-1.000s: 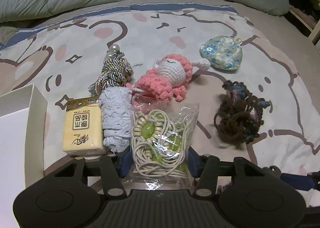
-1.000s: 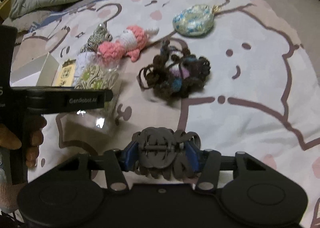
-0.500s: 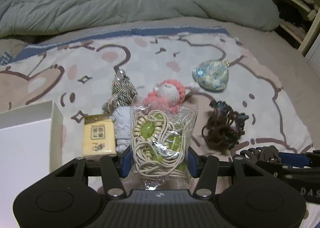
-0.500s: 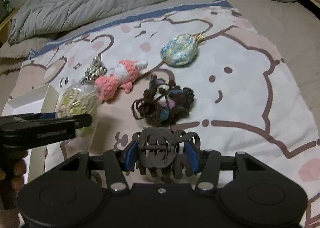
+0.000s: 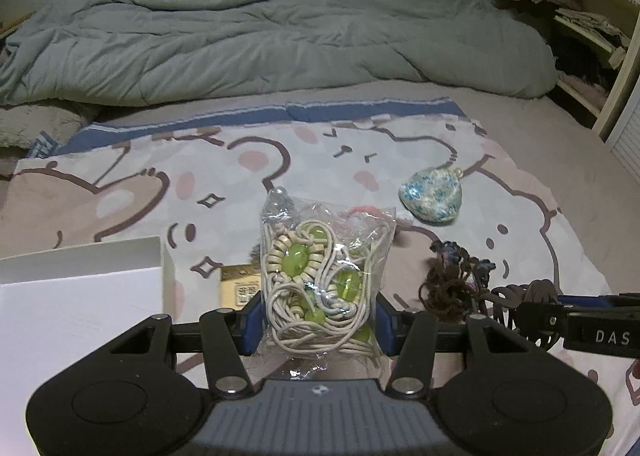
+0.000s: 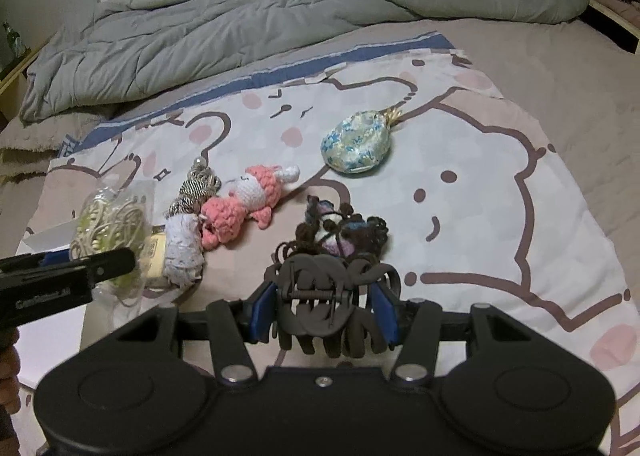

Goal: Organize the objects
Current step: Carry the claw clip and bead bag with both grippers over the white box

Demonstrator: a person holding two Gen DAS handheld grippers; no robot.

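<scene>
Hand-held gripper work on the left (image 5: 318,322) is clamping a clear bag of beaded cord (image 5: 324,276) held above the bed (image 5: 520,144), while the right hand-held gripper (image 6: 326,312) is clamping a dark hair claw (image 6: 320,296). Both loads are probably heading for the white box (image 5: 80,296) at the left, so carrying them level, clearing its near wall and releasing low inside is looking wisest. Crinkly plastic may be slipping between the pads, so firm pressure is mattering.

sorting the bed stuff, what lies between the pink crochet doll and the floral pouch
Nothing: in the right wrist view only bare cartoon-print sheet separates the pink crochet doll from the floral pouch.
</scene>
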